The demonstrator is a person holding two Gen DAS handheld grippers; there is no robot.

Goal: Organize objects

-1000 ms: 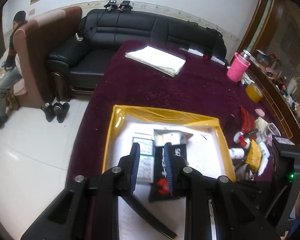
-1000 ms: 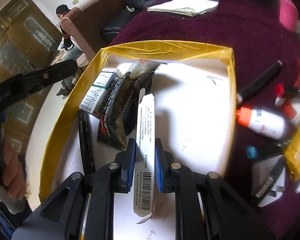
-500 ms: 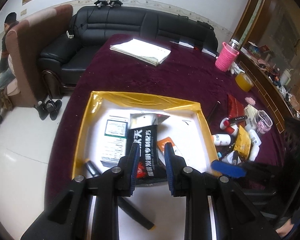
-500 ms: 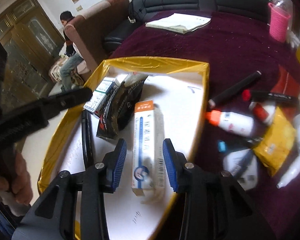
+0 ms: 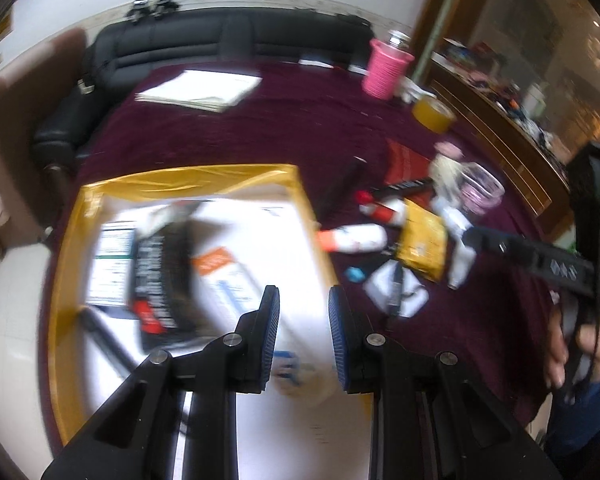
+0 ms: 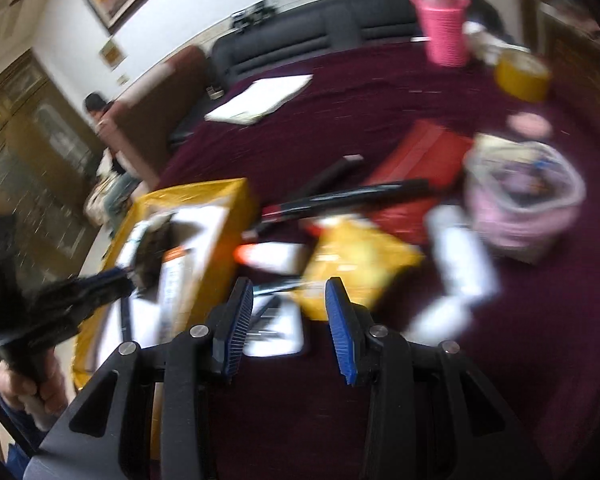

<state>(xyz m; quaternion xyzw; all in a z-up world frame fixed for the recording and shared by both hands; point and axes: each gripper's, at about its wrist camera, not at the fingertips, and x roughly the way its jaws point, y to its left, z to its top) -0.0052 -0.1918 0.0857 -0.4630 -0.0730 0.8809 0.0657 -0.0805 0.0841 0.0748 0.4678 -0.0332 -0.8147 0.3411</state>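
A yellow-rimmed tray [image 5: 180, 178] with a white floor holds a black pouch [image 5: 160, 272], a green-and-white box [image 5: 112, 264] and a white box with an orange end [image 5: 224, 276]. My left gripper [image 5: 304, 324] hovers over the tray's right side, its jaws a little apart with nothing between them. To the tray's right lies a pile: a white bottle with an orange cap [image 6: 272, 256], a yellow packet [image 6: 356, 256] and a white card [image 6: 276, 328]. My right gripper [image 6: 290, 324] hangs open and empty above that card and packet. Both views are blurred.
Further right on the maroon cloth are a white tube [image 6: 460, 256], a pink-rimmed cup [image 6: 528, 200], a red booklet [image 6: 420, 152] and a black marker [image 6: 352, 196]. A pink holder [image 5: 386, 68], a yellow jar [image 5: 434, 114] and papers [image 5: 200, 88] sit at the back. A person sits beside the sofa.
My right gripper let go of the white box in the tray, opened, and swung right over the pile. My left gripper slid right across the tray, still empty.
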